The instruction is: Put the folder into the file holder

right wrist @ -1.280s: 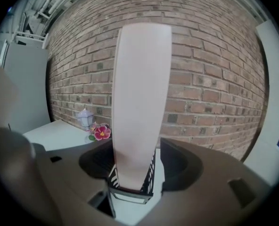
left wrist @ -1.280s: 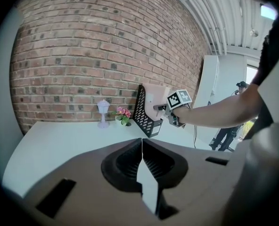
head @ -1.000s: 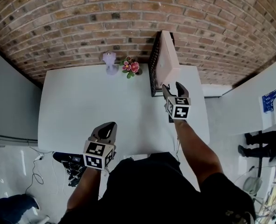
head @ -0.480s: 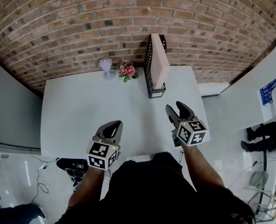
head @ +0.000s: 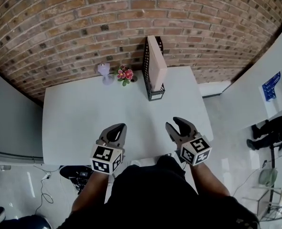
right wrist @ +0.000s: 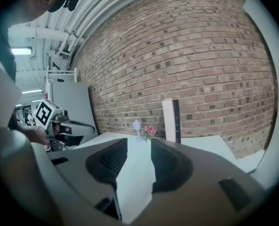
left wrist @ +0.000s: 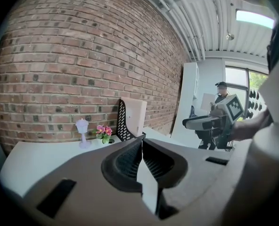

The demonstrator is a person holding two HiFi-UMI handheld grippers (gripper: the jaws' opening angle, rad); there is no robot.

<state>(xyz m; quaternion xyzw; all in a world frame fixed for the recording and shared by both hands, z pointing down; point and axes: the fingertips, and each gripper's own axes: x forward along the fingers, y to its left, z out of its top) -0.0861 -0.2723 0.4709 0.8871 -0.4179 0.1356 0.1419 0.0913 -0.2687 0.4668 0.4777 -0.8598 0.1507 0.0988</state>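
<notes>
Folder (head: 156,63) upright in file holder (head: 145,66), far edge of surface (head: 84,118), ahead, long axis running away from me. My right gripper (head: 178,125) nearer, jaws closing on nothing. My left gripper (head: 116,128) jaws pressed together.

Right gripper (head: 175,124) pulled back from folder (head: 157,63), jaws closing.

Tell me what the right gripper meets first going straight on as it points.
Likely the small lamp beside the flowers, across the table; depth is unclear. The right gripper's jaws are closing on nothing.
</notes>
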